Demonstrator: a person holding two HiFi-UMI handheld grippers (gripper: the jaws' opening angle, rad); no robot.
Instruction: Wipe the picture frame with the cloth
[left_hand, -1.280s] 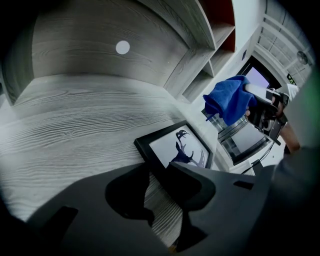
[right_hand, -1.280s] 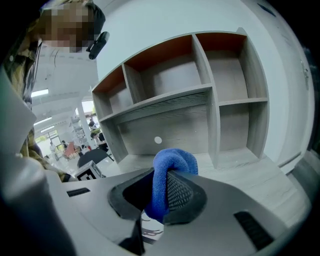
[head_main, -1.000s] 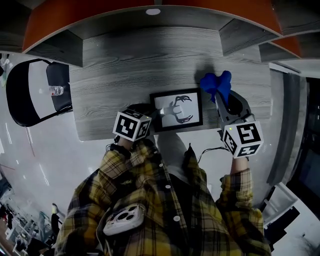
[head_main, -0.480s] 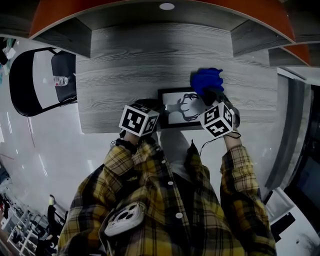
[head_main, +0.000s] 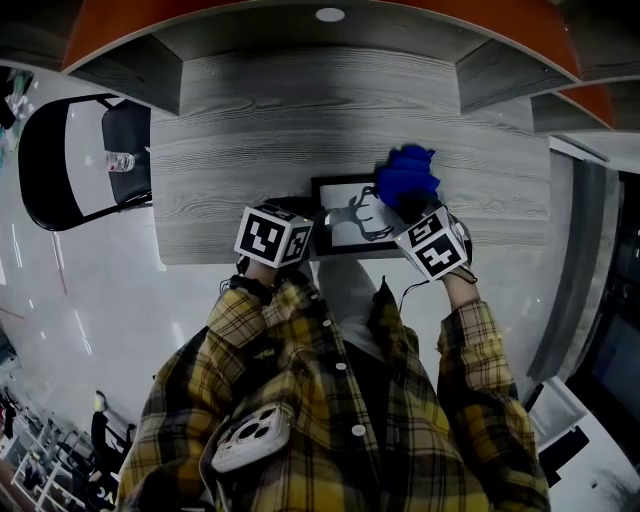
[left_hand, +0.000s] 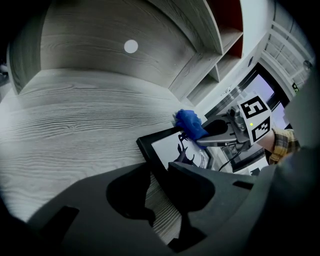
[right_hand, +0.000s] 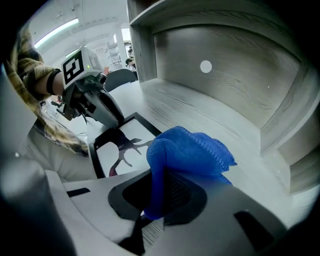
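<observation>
Now, with cloth (head_main: 405, 178) clamped fast in right gripper (right_hand: 162, 197), press flat onto picture frame (head_main: 345, 215) lying at near edge of table (head_main: 300, 110); steady frame's corner between left gripper (left_hand: 157, 185) jaws, apart and just closing, then sweep slowly across.

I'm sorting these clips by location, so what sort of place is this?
Probably an office or study workspace: a grey wood-grain desk with open shelf compartments built in above it, a black chair beside it, and a glossy pale floor.
</observation>
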